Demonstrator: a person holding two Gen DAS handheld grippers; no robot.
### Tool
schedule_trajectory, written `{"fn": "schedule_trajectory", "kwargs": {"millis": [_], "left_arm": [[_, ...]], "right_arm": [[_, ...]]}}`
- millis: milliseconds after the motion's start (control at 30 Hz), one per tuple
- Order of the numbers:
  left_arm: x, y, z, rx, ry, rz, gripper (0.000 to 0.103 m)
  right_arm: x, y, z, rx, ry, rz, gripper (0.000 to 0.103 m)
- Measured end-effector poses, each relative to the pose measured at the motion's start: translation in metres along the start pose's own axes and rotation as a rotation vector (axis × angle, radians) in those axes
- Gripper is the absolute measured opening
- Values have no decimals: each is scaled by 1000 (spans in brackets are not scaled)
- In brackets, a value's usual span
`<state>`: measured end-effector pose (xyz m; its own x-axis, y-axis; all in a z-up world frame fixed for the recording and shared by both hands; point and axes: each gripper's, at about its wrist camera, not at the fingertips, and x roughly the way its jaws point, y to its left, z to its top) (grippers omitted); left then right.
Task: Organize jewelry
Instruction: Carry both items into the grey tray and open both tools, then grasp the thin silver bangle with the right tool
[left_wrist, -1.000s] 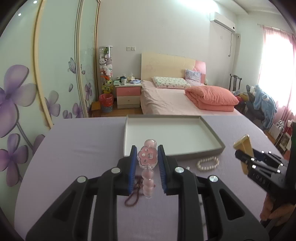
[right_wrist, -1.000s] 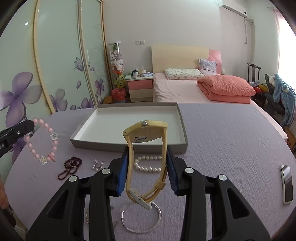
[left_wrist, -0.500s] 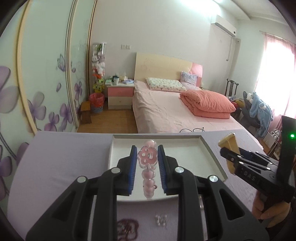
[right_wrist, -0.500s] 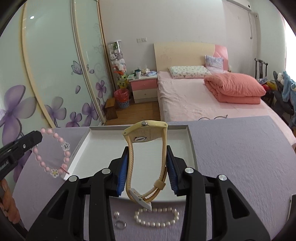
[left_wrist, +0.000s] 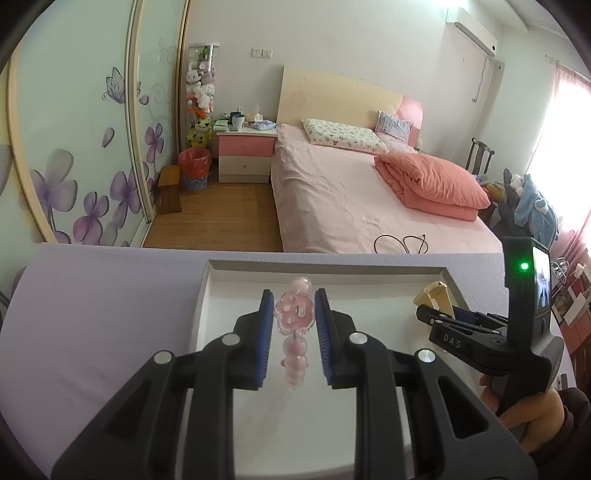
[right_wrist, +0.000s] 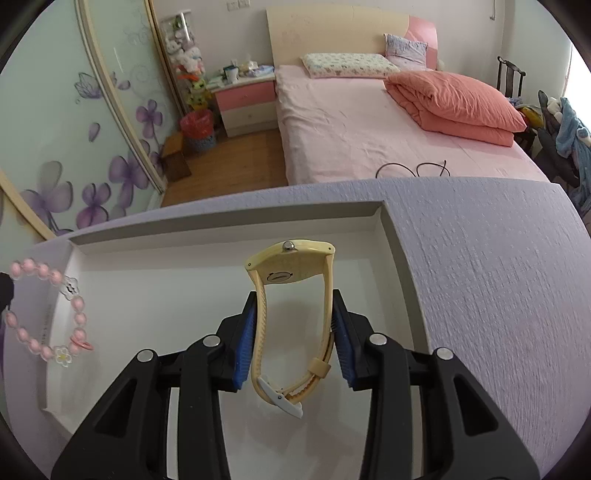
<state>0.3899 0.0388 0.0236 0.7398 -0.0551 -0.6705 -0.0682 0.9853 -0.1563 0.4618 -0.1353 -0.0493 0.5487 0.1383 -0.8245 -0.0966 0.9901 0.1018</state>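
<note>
My left gripper (left_wrist: 293, 317) is shut on a pink bead bracelet (left_wrist: 294, 314) with a flower charm and holds it above the white tray (left_wrist: 325, 275). The bracelet also shows at the left of the right wrist view (right_wrist: 48, 314). My right gripper (right_wrist: 295, 325) is shut on a cream yellow wristwatch (right_wrist: 291, 266) by its strap, above the tray's (right_wrist: 388, 229) right half. The watch and the right gripper (left_wrist: 428, 317) show at the right of the left wrist view, over the tray's right side.
The tray lies on a lilac tablecloth (right_wrist: 498, 277). Beyond the table's far edge are a pink bed (left_wrist: 369, 195), a nightstand (left_wrist: 245, 155) and a wardrobe with flower panels (left_wrist: 74, 147).
Both grippers have moved forward from the table's front area to above the tray, each carrying its piece. The loose jewelry on the cloth has dropped out of view.
</note>
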Motion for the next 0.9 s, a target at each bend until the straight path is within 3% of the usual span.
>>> {"fn": "schedule_trajectory", "kwargs": {"millis": [33,133,167,467,500,533,600,900], "left_arm": [[1,1,-3,0,2,0,23],[13,1,-1,0,13,3,23],[16,3,0,0,13,3,23],[38,2,3,-20,31,20,24],[39,3,4,-27,33,20,29],[38,4,4,-34,32,17,42],[30,7,4,-34,11,21,53],[-42,25,-6,-30,-61,33,58]], "right_arm": [[3,1,1,-5,9,-7,45],[-2,-1,-2,-5,-3,3,70],[-6,-3,-1,-4,-17,11,74],[-25,-7,-1,-17,-80,64,74],[-25,-6,-1,-24,-85,62,74],[-28,-5,-3,-34,-95,57,74],[-34,-5,-7,-46,-111,52,74],[-84,-10,-32,-41,-192,77,74]]}}
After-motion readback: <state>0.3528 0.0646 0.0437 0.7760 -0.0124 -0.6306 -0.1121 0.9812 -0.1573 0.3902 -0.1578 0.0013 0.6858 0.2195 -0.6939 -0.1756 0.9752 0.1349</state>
